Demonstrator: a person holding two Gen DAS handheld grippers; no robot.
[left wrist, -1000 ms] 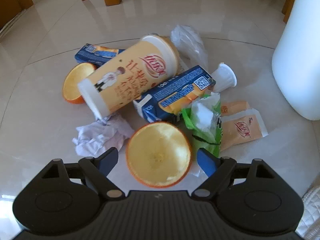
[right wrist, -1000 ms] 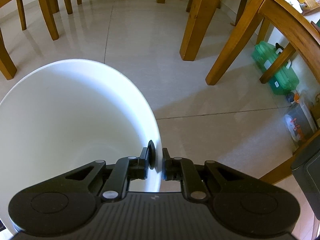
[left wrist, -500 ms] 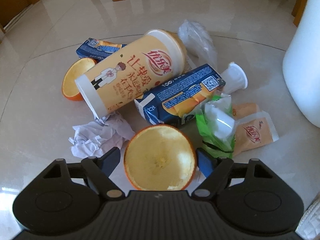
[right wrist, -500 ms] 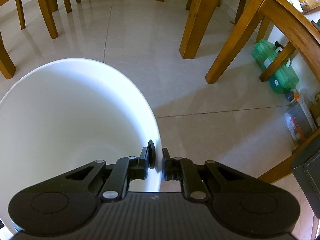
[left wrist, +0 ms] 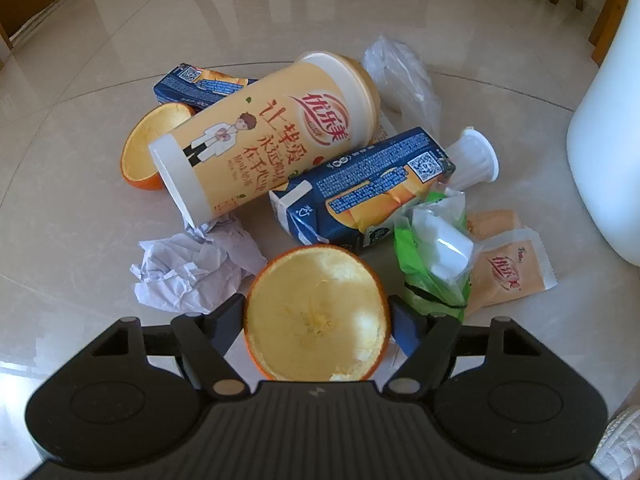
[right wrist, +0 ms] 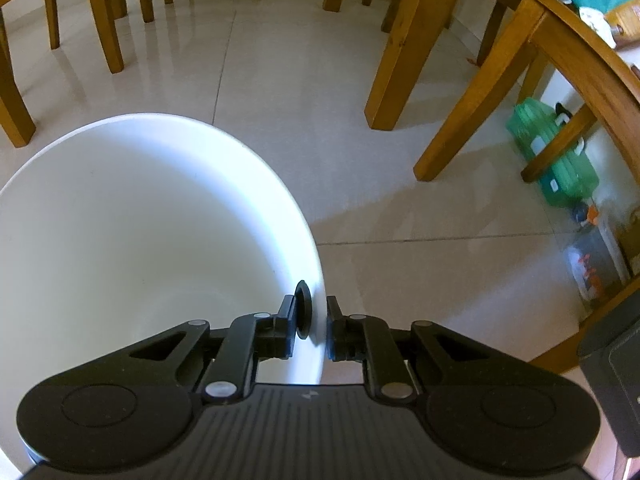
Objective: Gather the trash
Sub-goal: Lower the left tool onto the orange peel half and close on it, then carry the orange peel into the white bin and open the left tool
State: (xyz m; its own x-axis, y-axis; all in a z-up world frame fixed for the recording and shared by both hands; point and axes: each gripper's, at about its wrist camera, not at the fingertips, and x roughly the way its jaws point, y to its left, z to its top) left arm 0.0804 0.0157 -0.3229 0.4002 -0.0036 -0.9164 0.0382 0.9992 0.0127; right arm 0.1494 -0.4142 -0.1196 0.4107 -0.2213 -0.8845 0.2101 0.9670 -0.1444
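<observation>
The left gripper (left wrist: 316, 320) is closing its jaws around the nearest orange peel half (left wrist: 316, 314), which sits cut side up between the blue pads; whether the pads already press on the rind cannot be told. This piece is taken first, probably because it lies closest and free of the pile. At 10 o'clock from it is crumpled paper (left wrist: 192, 268); at 12 o'clock a juice carton (left wrist: 360, 192), with a tall cup (left wrist: 264, 140) on its side beyond; at 2 o'clock a green wrapper (left wrist: 432, 260). The right gripper (right wrist: 314, 320) is clamped on the rim of the white bin (right wrist: 140, 220), apparently steadying it to receive trash.
</observation>
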